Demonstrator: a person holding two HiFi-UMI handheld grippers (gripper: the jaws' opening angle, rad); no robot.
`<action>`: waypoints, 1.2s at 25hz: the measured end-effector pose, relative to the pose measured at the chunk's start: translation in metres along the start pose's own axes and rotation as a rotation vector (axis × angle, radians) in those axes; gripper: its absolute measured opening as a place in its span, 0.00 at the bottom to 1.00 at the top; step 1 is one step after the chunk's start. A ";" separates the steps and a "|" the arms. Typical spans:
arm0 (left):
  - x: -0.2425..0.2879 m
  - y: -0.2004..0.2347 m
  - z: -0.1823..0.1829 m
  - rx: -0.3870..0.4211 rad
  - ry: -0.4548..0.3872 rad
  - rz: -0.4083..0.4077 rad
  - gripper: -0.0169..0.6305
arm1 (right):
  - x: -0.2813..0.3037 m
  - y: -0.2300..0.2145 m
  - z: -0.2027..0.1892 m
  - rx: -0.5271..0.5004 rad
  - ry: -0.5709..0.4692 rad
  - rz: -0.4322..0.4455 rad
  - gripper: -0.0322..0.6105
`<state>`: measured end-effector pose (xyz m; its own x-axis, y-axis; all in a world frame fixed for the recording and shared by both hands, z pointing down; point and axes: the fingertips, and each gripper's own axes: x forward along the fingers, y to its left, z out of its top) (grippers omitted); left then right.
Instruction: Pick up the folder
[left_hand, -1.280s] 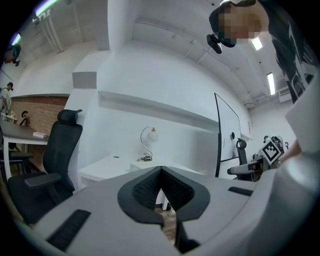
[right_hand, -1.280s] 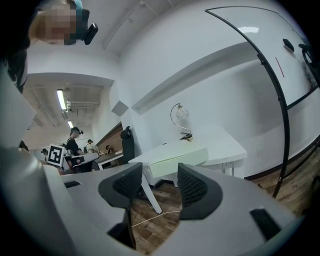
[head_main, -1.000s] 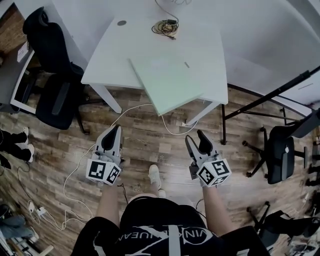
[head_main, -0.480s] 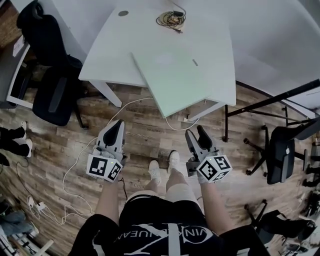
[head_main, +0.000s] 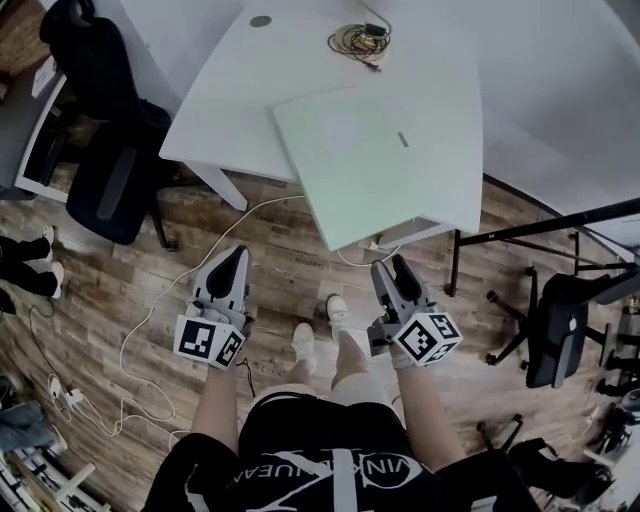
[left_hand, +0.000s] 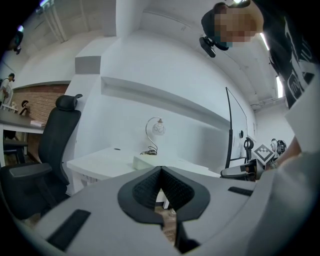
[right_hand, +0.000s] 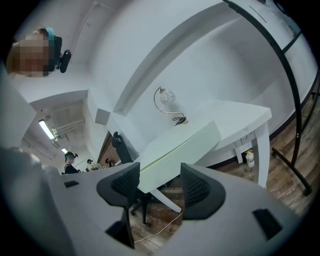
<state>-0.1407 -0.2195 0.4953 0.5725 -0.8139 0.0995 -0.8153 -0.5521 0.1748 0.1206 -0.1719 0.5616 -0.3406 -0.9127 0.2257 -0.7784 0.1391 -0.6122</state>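
Closer now than a second ago: the person has stepped in, and the desk (head_main: 240, 110) sits larger and nearer under the head view, both hands carried along with it.

Folder (head_main: 375, 165): pale green and flat on the white desk, skewed to the desk's edges. Its near-left corner juts out past the desk's near edge, over the wood floor. That corner points down toward the gap between the two hands. The long axis is hard to call; the far edge blends into the desk top.

Right hand-held gripper (head_main: 392, 270): jaws spread, with nothing between the pads. In its own view the overhanging corner lines up just above the gap, still apart from it.

Left hand-held gripper (head_main: 232, 258): tips pressed together, empty, aimed at the desk's left half.

Key relation: the folder lies ahead of and above both hands, and the free corner is nearer the right one. My read is that the right hand is placed to take that overhanging corner, with one jaw over and one under. The left would have to open first.

Cable coil (head_main: 358, 40) at the far edge, well clear.
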 end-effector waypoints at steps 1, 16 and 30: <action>0.003 0.000 0.000 -0.003 0.000 0.007 0.04 | 0.003 -0.002 0.001 0.014 0.005 0.004 0.43; 0.027 0.014 -0.018 -0.043 0.025 0.110 0.04 | 0.051 -0.008 0.002 0.347 0.062 0.182 0.54; 0.044 0.016 -0.032 -0.034 0.036 0.129 0.04 | 0.088 -0.007 -0.006 0.548 0.078 0.293 0.59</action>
<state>-0.1256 -0.2585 0.5339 0.4662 -0.8704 0.1580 -0.8792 -0.4361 0.1918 0.0927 -0.2512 0.5905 -0.5526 -0.8329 0.0320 -0.2702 0.1427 -0.9522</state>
